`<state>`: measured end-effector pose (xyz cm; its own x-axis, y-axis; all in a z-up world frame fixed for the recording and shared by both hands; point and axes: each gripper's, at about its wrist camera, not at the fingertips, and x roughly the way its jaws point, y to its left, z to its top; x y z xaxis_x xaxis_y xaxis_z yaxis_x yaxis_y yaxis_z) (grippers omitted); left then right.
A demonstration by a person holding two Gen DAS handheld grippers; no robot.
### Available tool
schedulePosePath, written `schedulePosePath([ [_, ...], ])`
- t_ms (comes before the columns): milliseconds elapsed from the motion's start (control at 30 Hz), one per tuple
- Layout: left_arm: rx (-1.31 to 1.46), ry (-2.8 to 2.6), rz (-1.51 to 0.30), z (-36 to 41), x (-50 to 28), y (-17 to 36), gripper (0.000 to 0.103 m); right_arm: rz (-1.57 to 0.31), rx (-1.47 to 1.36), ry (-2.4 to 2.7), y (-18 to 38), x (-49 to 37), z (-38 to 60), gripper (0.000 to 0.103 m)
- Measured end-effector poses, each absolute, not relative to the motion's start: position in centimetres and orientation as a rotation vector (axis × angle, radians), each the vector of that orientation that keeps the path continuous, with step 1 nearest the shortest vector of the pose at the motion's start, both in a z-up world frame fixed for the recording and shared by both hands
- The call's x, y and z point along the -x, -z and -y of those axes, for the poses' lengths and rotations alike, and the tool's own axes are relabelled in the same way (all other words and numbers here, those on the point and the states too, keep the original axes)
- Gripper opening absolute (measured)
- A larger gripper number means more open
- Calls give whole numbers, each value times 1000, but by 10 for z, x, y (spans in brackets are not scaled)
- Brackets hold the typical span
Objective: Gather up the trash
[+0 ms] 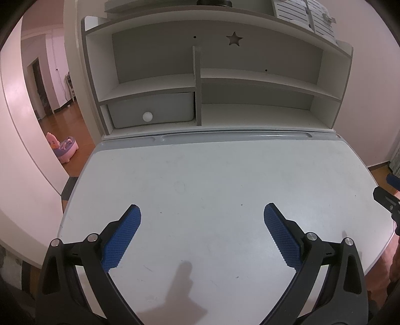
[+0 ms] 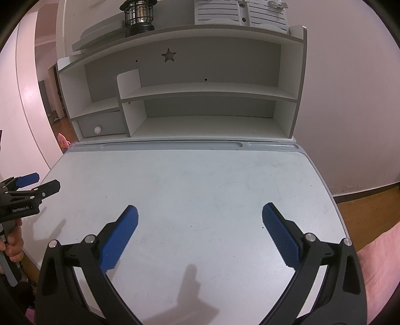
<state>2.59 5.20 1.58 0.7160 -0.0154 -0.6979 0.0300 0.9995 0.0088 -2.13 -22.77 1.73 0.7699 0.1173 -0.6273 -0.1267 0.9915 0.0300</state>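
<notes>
White desk (image 2: 200, 180) stood against a pinkish wall (image 2: 350, 100), white hutch (image 2: 175, 90) at its back with a star cutout (image 2: 168, 55). Grey drawer (image 1: 152, 110) sat lower left. Lantern (image 2: 138, 15) on top. Wood floor (image 2: 362, 212); pink toy (image 1: 62, 147) beyond the desk's left edge.

"GenRobot.AI", seemingly, in small white letters on the left tongs (image 2: 37, 183) body.

Dim indoor light with a pink cast on the walls (image 1: 370, 100). Soft shadows fall on the desk (image 2: 200, 187). Heavy fisheye bending, black vignette at corners; focus sharp.
</notes>
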Motion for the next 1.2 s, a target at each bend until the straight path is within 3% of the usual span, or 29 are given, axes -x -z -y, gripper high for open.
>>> schedulePosePath([
  [1200, -36, 33, -784, -47, -27, -11, 96, -679, 11, -121, -19, 21, 227, 96],
])
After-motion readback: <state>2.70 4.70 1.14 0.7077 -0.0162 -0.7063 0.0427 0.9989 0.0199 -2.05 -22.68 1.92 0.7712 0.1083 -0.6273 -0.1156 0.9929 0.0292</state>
